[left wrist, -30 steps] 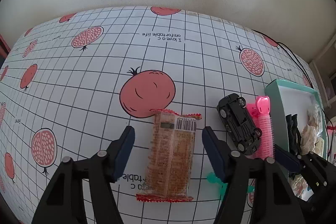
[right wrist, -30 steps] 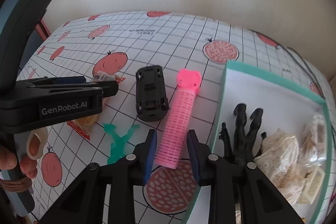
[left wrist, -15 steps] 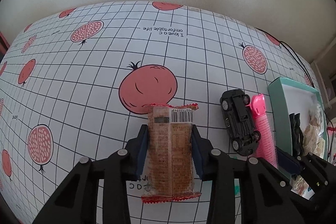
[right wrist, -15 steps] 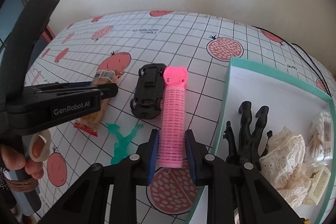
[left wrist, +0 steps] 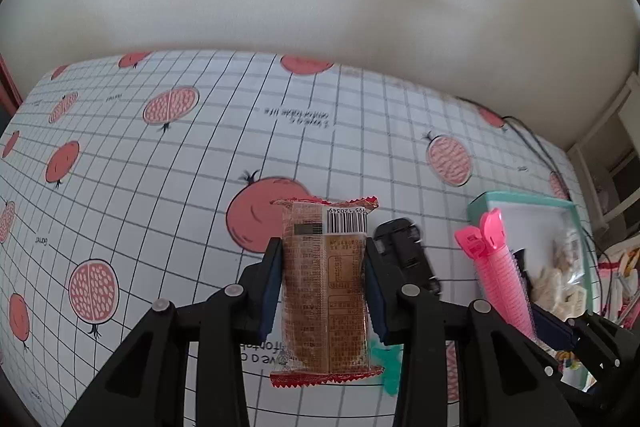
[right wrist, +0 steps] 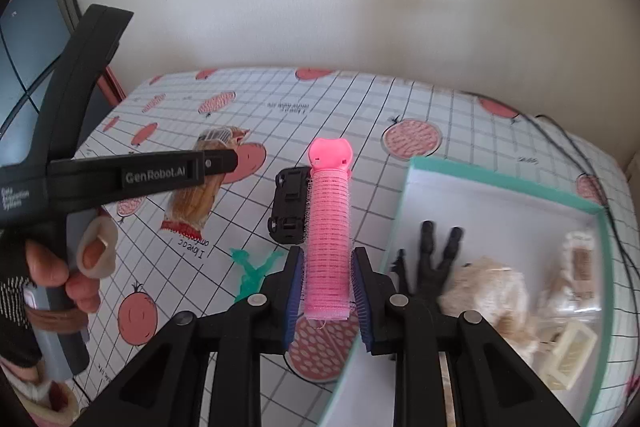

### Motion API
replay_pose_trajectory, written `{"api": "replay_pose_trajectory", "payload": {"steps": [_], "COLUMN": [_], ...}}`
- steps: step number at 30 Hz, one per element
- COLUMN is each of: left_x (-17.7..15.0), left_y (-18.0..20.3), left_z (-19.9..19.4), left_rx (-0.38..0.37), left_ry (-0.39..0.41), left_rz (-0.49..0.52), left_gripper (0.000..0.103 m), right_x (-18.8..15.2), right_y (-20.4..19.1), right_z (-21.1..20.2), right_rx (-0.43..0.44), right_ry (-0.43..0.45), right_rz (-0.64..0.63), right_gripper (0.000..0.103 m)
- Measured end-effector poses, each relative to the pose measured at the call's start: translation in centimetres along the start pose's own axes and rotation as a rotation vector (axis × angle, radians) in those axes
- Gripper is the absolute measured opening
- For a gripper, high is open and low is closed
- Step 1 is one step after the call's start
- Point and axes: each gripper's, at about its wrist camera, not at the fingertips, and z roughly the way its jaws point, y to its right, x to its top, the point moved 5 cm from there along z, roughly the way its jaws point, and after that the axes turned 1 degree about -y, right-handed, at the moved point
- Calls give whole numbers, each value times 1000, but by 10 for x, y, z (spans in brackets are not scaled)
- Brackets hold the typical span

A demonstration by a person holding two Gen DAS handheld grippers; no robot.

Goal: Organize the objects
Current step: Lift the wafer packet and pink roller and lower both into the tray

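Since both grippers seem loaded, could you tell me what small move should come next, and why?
Probably swing the right gripper, shut on the pink hair roller, rightward over the teal box beside it; the left gripper already holds the snack packet off the table.

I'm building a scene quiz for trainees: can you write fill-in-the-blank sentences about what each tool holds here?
1. The left tool is shut on the brown ____ packet.
2. The right tool grips the ____ bristly hair roller.
3. The black toy car lies on the ____.
4. The black toy hand lies in the ____-rimmed box.

Missing: snack; pink; tablecloth; teal
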Motion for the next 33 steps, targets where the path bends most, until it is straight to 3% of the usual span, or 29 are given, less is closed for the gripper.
{"api": "replay_pose_trajectory", "payload": {"steps": [6,13,22,26,33], "left_x": [8,2,-29,-47,-76], "left_y": [31,102,198,227,251], "left_z": [-27,-53,-65,-60,-31], "left_rx": [-53,-165,-319,-329,-296], "left_ry": [62,91,34,3,-79], "left_rz": [48,158,284,343,414], "left_gripper": [39,39,39,39,39], "right_x": [-2,-13,-34,-43,-52], "right_y": [24,66,137,157,164], "right_z": [-38,-81,-117,-127,-106], "right_rx": [-13,-52,-119,-143,-145], "right_ry": [62,129,160,160,98], "right_rz": [22,70,180,212,213], "right_gripper": [26,26,26,26,26]}}
